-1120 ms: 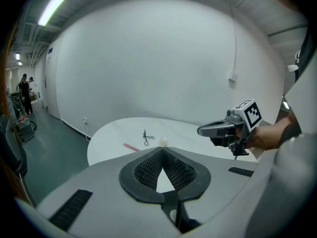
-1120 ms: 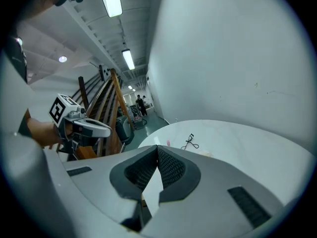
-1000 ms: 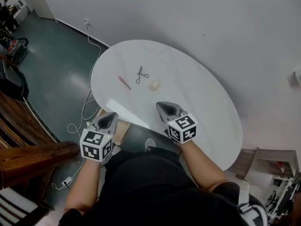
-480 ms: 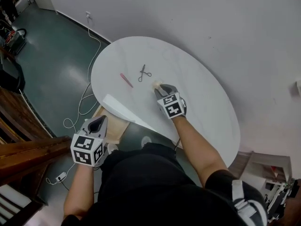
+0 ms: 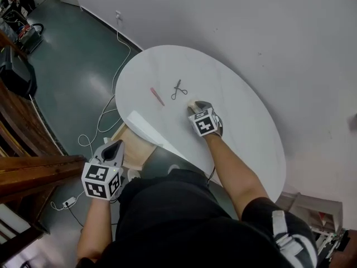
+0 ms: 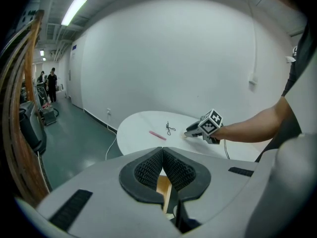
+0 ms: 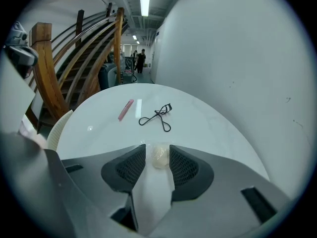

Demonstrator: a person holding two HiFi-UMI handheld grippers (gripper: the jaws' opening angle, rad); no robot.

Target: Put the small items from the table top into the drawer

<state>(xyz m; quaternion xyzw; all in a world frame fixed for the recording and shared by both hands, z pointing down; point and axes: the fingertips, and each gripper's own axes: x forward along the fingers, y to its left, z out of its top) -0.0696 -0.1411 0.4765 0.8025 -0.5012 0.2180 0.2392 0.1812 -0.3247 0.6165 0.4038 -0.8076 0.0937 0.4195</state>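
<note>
Right gripper [image 5: 195, 107], jaws just opened, straddled the pale lump [image 7: 159, 156] near the table's [image 5: 240, 121] middle, unpinched, seemingly for grabbing, while left gripper [image 6: 162, 170], clenched empty, hung by the drawer [image 5: 133, 151].

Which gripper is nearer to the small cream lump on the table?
Right. The right gripper's jaws have just been opening, with the cream lump between them. The left gripper is off the table's edge beside the wooden drawer.
</note>
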